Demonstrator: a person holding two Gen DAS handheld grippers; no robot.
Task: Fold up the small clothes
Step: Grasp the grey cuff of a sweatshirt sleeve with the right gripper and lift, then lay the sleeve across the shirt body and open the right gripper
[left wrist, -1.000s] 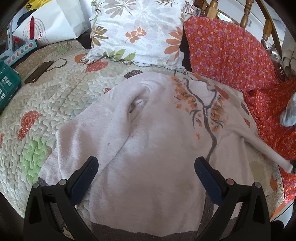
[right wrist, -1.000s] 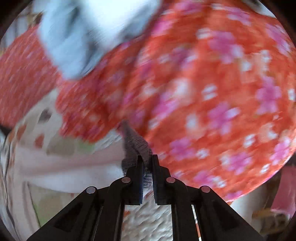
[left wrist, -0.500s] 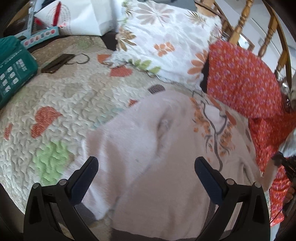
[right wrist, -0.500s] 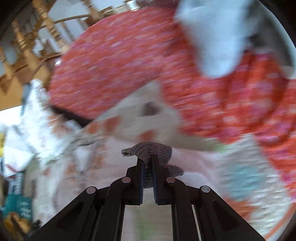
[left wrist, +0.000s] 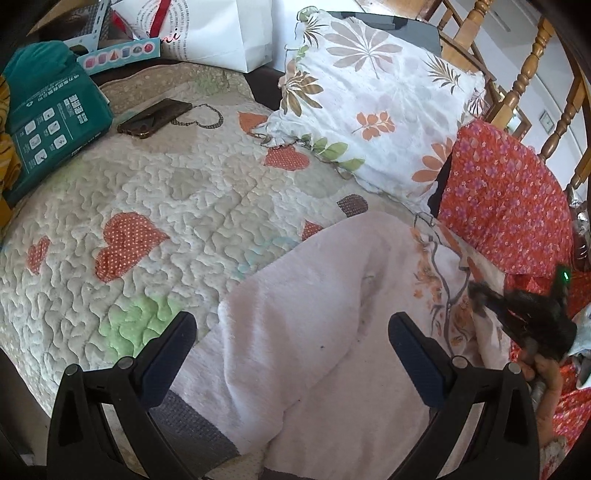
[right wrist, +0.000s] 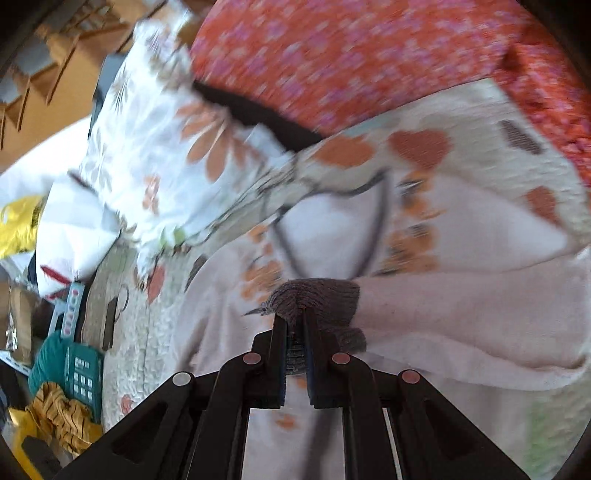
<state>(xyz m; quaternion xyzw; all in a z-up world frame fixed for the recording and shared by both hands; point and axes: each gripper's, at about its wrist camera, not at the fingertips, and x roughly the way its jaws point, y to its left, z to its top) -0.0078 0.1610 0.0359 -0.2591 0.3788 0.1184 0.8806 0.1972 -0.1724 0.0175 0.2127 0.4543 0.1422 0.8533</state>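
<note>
A pale pink fleece sweater with an orange tree print and grey ribbed trim lies on the quilted bedspread. Its left sleeve is folded over the body. My left gripper is open and empty, hovering over the sweater's lower left part. My right gripper is shut on the grey cuff of the right sleeve and holds it over the sweater's chest. The right gripper also shows in the left wrist view at the sweater's right edge.
A floral white pillow and an orange flowered pillow lie at the head of the bed against wooden rails. A phone, a teal package and a white bag sit at the far left.
My right gripper has carried the sleeve cuff from the right side of the bed inward over the sweater's chest. My left gripper has swung left, still open.
</note>
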